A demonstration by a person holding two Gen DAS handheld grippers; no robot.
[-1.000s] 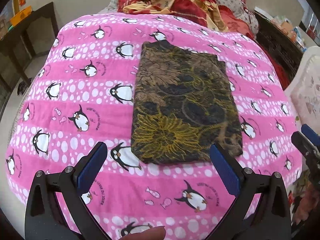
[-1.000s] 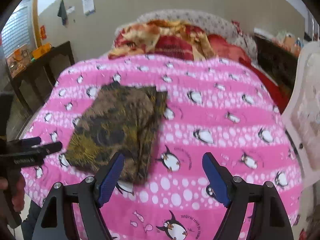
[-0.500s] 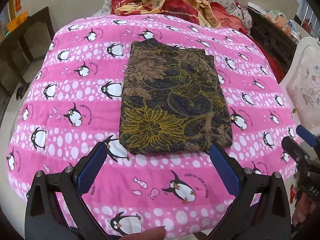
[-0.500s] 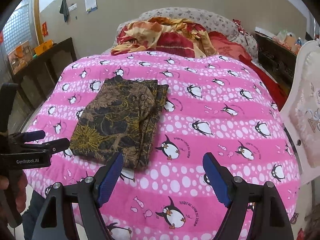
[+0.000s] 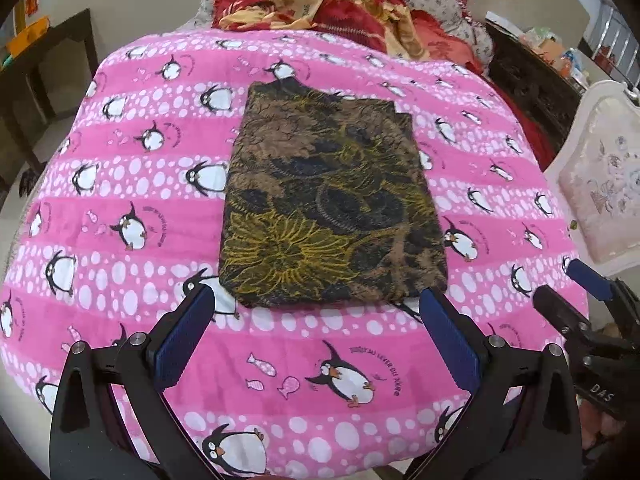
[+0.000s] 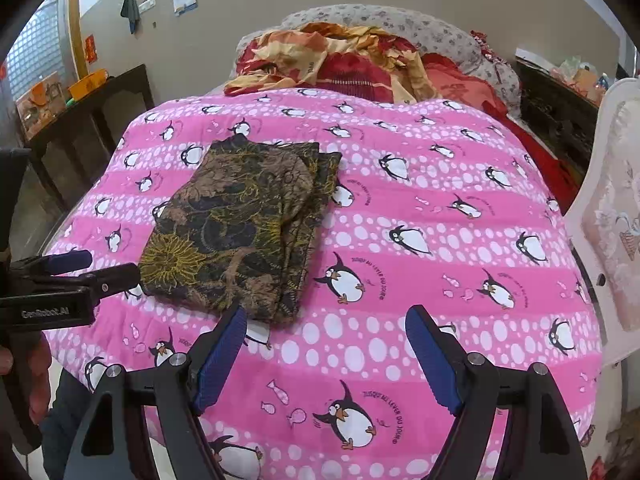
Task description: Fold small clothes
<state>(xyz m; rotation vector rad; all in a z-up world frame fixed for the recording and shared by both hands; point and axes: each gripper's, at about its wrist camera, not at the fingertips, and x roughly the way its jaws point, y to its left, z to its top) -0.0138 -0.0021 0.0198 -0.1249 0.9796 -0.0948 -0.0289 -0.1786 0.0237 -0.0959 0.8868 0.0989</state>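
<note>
- A dark side table (image 6: 92,120) stands far off to the left of both tools, well apart from the work.
- The left hand-held gripper (image 5: 316,336) hangs over the near edge of the bed (image 5: 120,208) with its blue pads spread wide and nothing between them.
- The folded garment (image 5: 328,212), a brown and yellow flowered cloth, lies flat on the pink penguin blanket just ahead of that gripper, its near edge close to the pad tips but not touching them.
- From the right tool's view the same cloth (image 6: 248,232) sits ahead and to its left, layered edges showing along its right side.
- The right hand-held gripper (image 6: 324,354) is also spread wide and empty, over bare blanket.
- A heap of red and orange bedding (image 6: 340,64) lies beyond, at the head of the bed.
- My guess: the piece is already a tidy rectangle, so the fold is nearly or fully done; next would be one more fold from the near corners, or setting it aside.
</note>
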